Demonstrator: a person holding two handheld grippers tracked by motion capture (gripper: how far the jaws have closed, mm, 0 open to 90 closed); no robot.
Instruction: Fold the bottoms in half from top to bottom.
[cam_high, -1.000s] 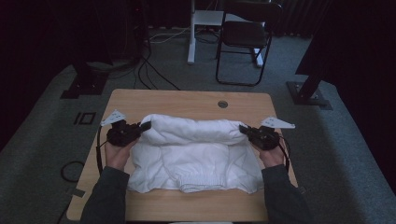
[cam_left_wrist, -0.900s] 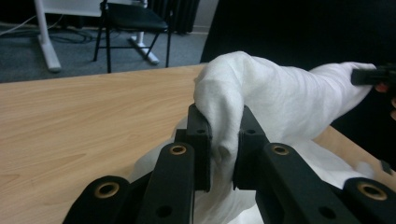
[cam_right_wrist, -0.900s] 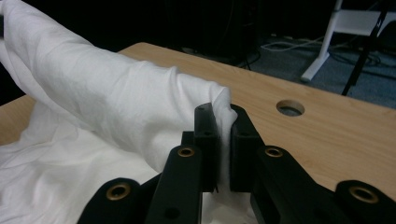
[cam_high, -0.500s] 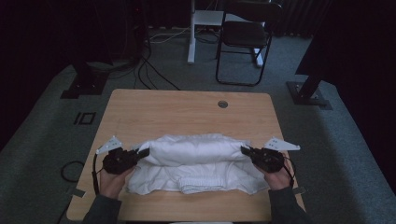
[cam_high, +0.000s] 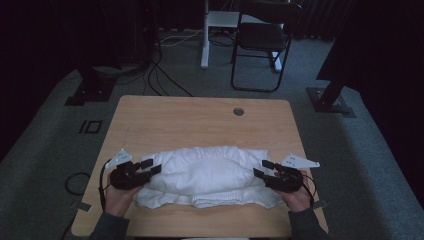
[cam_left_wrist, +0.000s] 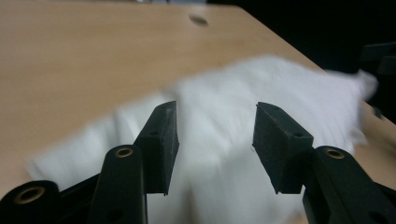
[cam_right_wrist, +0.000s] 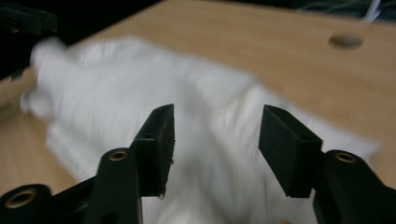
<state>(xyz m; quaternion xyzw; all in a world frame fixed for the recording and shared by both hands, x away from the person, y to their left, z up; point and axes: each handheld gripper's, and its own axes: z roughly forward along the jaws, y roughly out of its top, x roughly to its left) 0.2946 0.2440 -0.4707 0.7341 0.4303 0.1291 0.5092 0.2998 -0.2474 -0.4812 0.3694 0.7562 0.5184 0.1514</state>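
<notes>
A white folded towel (cam_high: 205, 177) lies across the near half of the wooden table (cam_high: 200, 120), its upper layer rolled over the lower one. My left gripper (cam_high: 150, 167) sits at the towel's left end, jaws open and empty. My right gripper (cam_high: 262, 168) sits at the towel's right end, also open and empty. In the left gripper view the towel (cam_left_wrist: 224, 121) lies blurred just beyond the left gripper (cam_left_wrist: 215, 140). The right gripper view has the towel (cam_right_wrist: 154, 93) spread beyond the right gripper (cam_right_wrist: 217, 144).
The table has a round cable hole (cam_high: 238, 111) near its far edge. Behind the table stand a black chair (cam_high: 262, 45) and a white desk leg (cam_high: 205, 35). Cables (cam_high: 160, 75) run over the grey carpet, and stand feet (cam_high: 330, 97) sit at both sides.
Both grippers carried the towel's far fold toward the near edge, then let go of it. The jaws now stand open and the fold rests on the lower layer.
</notes>
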